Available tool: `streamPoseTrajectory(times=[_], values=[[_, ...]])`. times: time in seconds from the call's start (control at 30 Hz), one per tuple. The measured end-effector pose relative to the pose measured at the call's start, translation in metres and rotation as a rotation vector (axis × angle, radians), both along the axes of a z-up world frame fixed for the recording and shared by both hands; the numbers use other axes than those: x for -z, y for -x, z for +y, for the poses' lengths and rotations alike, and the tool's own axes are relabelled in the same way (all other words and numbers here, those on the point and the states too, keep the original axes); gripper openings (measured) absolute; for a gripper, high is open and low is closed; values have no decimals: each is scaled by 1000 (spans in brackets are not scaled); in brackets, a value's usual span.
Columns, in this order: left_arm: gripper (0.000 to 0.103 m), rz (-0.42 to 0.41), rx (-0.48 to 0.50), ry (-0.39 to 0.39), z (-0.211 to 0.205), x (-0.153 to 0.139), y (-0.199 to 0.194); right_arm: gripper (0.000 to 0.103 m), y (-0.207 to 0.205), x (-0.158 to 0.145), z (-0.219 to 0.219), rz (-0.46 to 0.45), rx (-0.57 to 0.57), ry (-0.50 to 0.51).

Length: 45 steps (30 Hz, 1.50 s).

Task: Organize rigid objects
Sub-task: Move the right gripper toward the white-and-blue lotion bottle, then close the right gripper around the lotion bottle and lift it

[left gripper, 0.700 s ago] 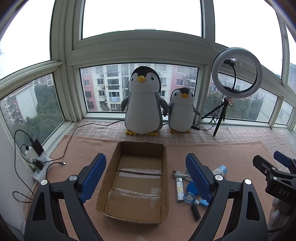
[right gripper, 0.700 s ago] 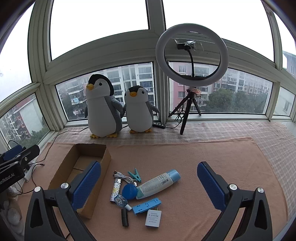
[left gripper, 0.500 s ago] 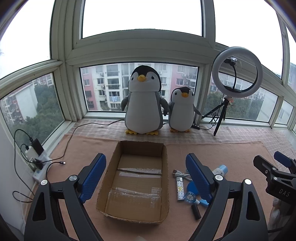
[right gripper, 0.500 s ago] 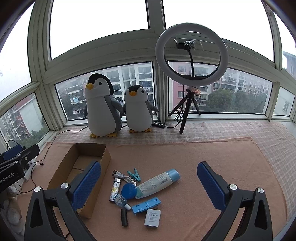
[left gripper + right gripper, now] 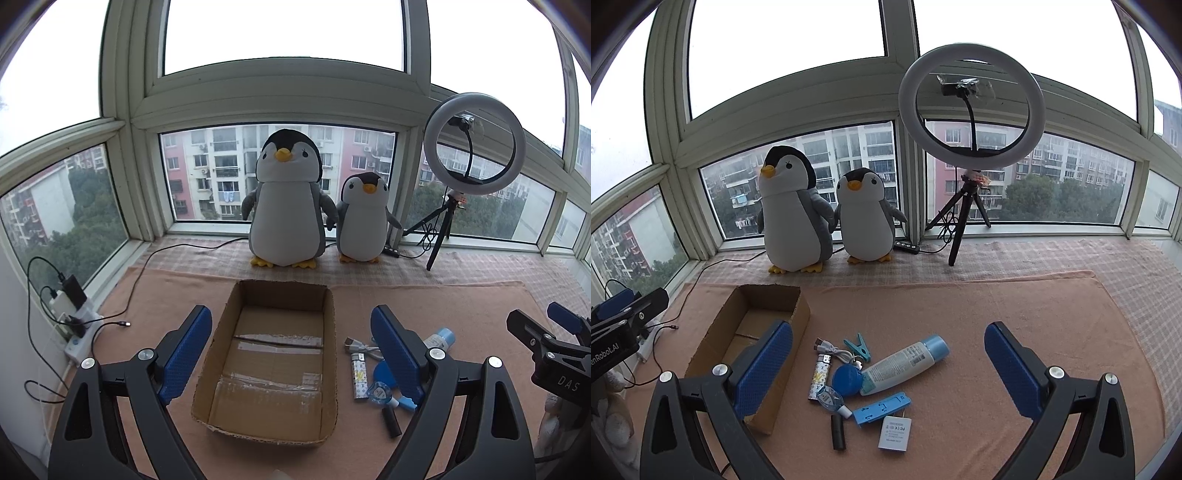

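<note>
cardboard box [image 5: 269, 362] framed by wide left gripper [image 5: 291, 354]; right gripper [image 5: 888, 365] wide over clutter; one bottle [image 5: 905, 363] at twelve, two penguins [image 5: 792, 210] beyond.

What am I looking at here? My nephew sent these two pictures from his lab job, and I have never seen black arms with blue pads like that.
Those are two handheld grippers; a person holds one in each hand. Each carries a wide-angle camera looking forward along its two blue-padded fingers, so each picture is one gripper's own view.

The left gripper hangs over an empty open brown cardboard box. The right gripper hangs over a pile of small items on the peach-coloured mat: a white bottle with a blue cap, a teal clothes peg, a round blue disc, a flat blue plastic piece and a small white charger.

Both grippers are open and hold nothing. Two plush penguins and a ring light stand by the window.
</note>
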<state>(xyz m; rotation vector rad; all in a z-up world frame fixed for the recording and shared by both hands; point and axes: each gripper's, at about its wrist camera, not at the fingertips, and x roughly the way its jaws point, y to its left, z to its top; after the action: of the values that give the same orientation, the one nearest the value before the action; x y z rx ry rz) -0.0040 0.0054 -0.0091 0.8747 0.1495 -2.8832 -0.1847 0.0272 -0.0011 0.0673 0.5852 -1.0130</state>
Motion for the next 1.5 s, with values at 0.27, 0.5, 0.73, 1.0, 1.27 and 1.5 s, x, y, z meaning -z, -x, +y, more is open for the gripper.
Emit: streamPoseTrajectory(times=[0.27, 0.5, 0.73, 1.0, 1.27, 1.5], values=[[89, -17, -22, -1, -2, 2, 4, 103, 0, 6, -4, 12, -3, -20], [89, -39, -43, -4, -5, 9, 7, 103, 1, 11, -9, 21, -4, -41], [89, -71, -81, -1, -14, 21, 10, 103, 3, 16, -15, 36, -6, -57], [88, -230, -162, -5, -57, 71, 22, 103, 16, 28, -28, 42, -1, -88], [87, -391, -234, -61, -96, 132, 30, 99, 35, 47, -48, 86, 44, -128], [77, -477, -256, -79, -108, 166, 41, 88, 53, 67, -72, 129, 92, -199]])
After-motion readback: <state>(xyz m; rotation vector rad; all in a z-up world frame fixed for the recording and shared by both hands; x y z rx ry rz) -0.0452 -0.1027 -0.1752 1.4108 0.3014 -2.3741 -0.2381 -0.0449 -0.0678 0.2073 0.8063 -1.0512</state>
